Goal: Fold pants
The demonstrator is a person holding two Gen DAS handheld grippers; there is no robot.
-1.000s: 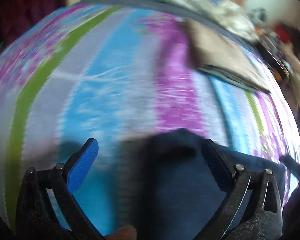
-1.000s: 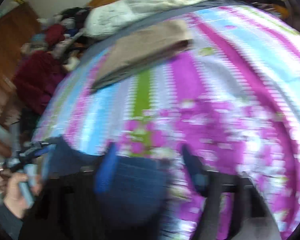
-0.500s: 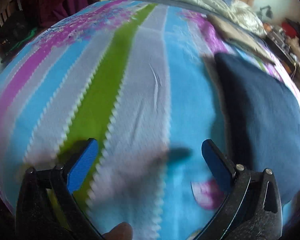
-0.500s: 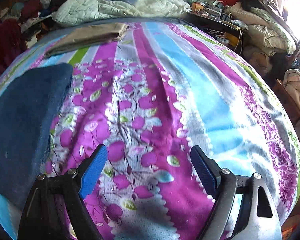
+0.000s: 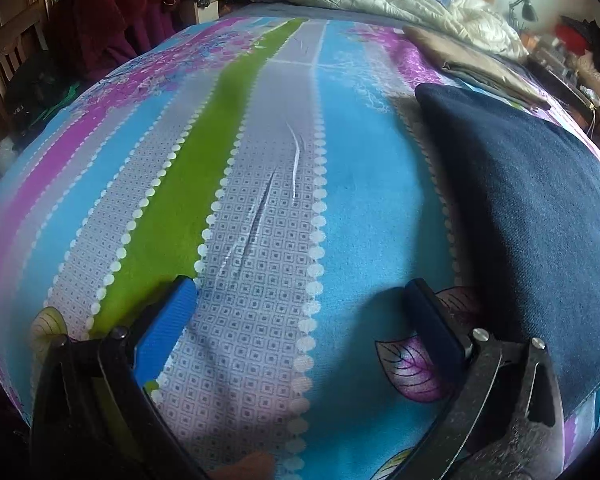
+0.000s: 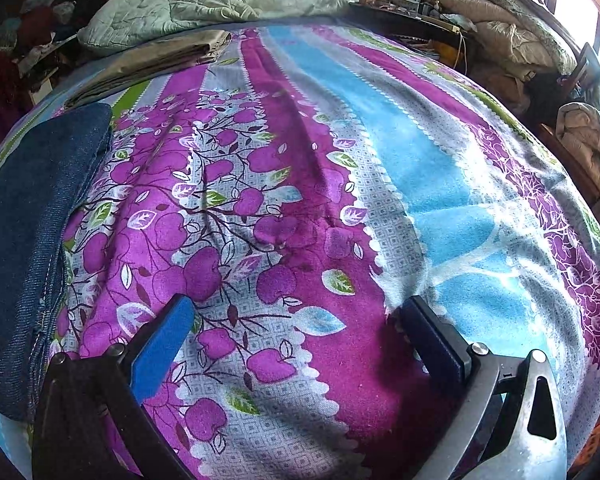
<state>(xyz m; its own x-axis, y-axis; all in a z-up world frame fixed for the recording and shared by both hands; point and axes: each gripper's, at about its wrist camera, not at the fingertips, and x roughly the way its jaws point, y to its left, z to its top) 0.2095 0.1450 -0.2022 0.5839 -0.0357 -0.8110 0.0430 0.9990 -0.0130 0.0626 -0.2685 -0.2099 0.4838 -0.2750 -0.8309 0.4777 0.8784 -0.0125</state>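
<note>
Pants (image 5: 532,208) lie folded on the bed (image 5: 260,200) near its front edge; your left gripper (image 5: 300,312) and right gripper (image 6: 296,320) gape wide, holding nothing.

Black hand-held gripper (image 5: 300,312) frames, blue ribbed pads (image 5: 166,326), silver screws.

A striped floral bedspread (image 6: 380,168) carries folded tan cloth (image 6: 152,60) near a rumpled pale quilt (image 6: 220,4).

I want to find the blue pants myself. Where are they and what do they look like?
Look at the big bed with the striped, flowery sheet. The blue pants lie folded flat on it, nearer than the tan pants by the quilt. They are the only dark blue denim thing, with pale stitching along one edge.
</note>
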